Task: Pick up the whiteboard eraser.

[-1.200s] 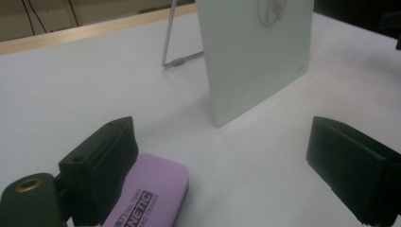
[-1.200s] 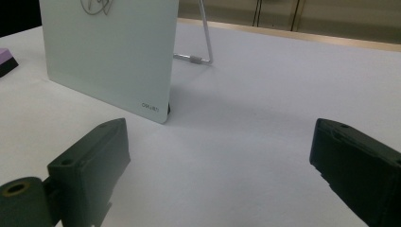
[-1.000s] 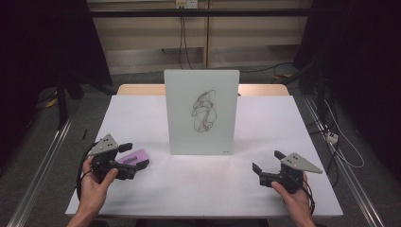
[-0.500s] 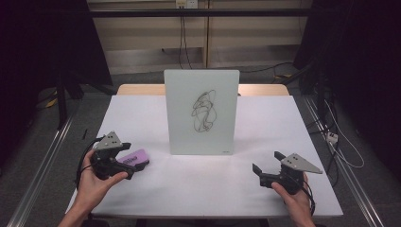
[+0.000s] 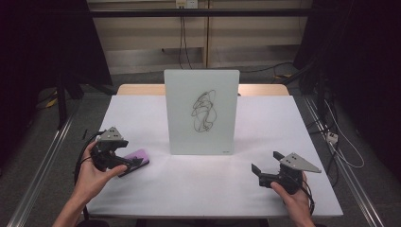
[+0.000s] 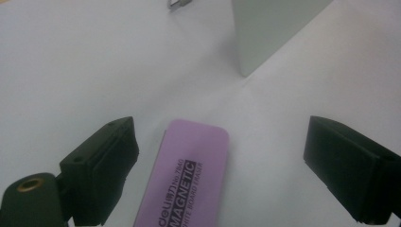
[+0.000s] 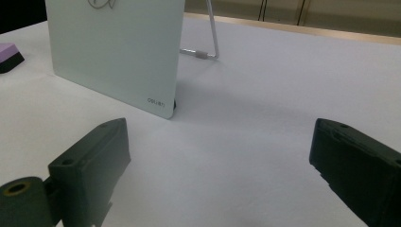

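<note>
Seen from above: a white table, a small whiteboard standing upright at centre frame with a black scribble on it. Lower left of the frame: the left gripper poised over a purple eraser lying flat on the table, well left of the board. In the left gripper view, eraser at bottom centre between two black jaws spread wide, left jaw just beside its edge, right jaw well apart; nothing gripped. Jaws just narrowed a little after widening, eraser between them but not pressed.

Lower right of the frame: the right gripper resting low near the table's front edge, jaws wide apart, holding nothing; in its own view, bare table between the jaws and the board at upper left.

Step in hand, by judgement: picking up the eraser, likely to wipe the scribble. Next move calls for centring the jaws on the eraser's narrow sides, closing firmly, then lifting.

Against the earlier pictures: left hand shifted slightly over the eraser; right hand, board and eraser unchanged.
</note>
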Available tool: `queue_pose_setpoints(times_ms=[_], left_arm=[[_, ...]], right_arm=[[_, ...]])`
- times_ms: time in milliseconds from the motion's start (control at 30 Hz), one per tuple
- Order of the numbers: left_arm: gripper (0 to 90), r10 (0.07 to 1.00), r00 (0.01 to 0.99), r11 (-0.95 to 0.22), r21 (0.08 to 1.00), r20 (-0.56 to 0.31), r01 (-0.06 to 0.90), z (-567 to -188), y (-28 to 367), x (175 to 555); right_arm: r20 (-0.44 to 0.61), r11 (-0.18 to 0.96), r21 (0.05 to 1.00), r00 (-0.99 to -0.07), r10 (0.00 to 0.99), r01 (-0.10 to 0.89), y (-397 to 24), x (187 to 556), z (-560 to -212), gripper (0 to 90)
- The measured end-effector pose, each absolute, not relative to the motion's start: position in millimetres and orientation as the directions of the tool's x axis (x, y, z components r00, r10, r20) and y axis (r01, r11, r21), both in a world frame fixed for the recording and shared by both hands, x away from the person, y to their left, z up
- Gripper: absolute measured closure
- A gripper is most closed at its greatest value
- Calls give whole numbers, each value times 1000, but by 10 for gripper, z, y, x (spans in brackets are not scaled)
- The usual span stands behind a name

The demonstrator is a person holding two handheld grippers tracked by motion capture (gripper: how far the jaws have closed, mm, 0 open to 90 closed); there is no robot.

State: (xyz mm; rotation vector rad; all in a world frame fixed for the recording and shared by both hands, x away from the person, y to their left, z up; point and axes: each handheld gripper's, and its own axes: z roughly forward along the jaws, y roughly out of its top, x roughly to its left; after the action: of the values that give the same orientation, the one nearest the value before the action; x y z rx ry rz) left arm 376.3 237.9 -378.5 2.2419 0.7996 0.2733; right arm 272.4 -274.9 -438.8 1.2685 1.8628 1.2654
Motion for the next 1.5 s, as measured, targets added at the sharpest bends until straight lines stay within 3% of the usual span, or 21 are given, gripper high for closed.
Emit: queue_pose_setpoints(times_ms=[200,333,467,533,733,900,1133,1333,1500], left_arm=[[79,593,805,-624,643,20,444,-3636,2230,3844],[81,588,809,-642,611,3,464,-3687,2205,3947],[107,570,821,-679,554,-13,481,-3786,2195,3976],[170,553,833,-697,535,-23,478,-3835,2219,3982],[176,566,824,-695,518,-32,498,-3947,2331,4032],[255,550,833,-718,475,-60,509,-4045,2343,4105],[231,555,831,-732,454,-34,508,-4070,2328,4105],[264,538,842,-757,425,-28,497,-4129,2355,4103],[352,527,849,-759,427,-39,491,-4152,2343,4089]], right_arm=[[66,111,910,-404,912,398,-2742,2732,-4388,57],[64,114,911,-409,910,396,-2740,2729,-4387,57],[67,109,914,-409,910,391,-2751,2716,-4378,57],[67,109,914,-410,910,392,-2751,2719,-4380,57],[63,116,913,-415,908,391,-2735,2726,-4383,58],[70,110,913,-415,907,392,-2734,2722,-4377,58],[69,111,914,-419,905,390,-2744,2715,-4376,59],[64,114,916,-421,905,384,-2741,2706,-4368,60],[70,113,913,-424,903,391,-2738,2716,-4373,59]])
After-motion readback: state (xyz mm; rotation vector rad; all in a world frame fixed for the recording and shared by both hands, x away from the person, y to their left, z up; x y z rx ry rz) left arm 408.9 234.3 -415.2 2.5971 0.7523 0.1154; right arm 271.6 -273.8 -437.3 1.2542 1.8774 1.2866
